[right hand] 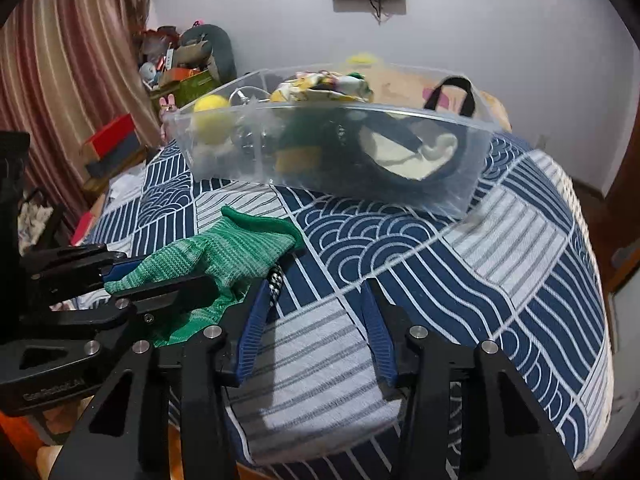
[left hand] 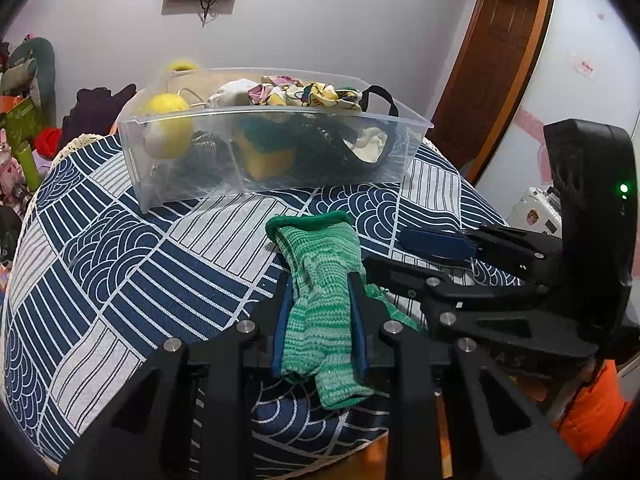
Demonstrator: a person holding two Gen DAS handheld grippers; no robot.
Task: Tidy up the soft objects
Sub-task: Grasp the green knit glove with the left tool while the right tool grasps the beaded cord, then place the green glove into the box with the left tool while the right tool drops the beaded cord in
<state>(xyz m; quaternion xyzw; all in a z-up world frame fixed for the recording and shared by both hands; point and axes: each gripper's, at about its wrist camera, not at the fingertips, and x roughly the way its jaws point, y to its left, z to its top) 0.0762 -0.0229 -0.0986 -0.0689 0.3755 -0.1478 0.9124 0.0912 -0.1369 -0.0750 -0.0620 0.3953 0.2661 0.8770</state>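
Note:
A green knitted glove (left hand: 320,284) lies on the blue-and-white patterned cloth (left hand: 140,248). My left gripper (left hand: 320,280) is shut on the glove, its blue pads pressing both sides; it also shows in the right wrist view (right hand: 160,276) with the glove (right hand: 224,252). My right gripper (right hand: 316,284) is open and empty, just right of the glove; it also shows in the left wrist view (left hand: 384,248). A clear plastic bin (left hand: 272,152) behind holds a yellow ball (left hand: 168,120), a sponge (left hand: 264,156), printed cloth and a black bag.
The bin (right hand: 332,152) sits at the far side of the cloth-covered table (right hand: 500,260). A small black-and-white cord (right hand: 275,280) lies by the glove. Clutter and toys stand at the left (right hand: 180,64); a wooden door (left hand: 500,60) is at the right.

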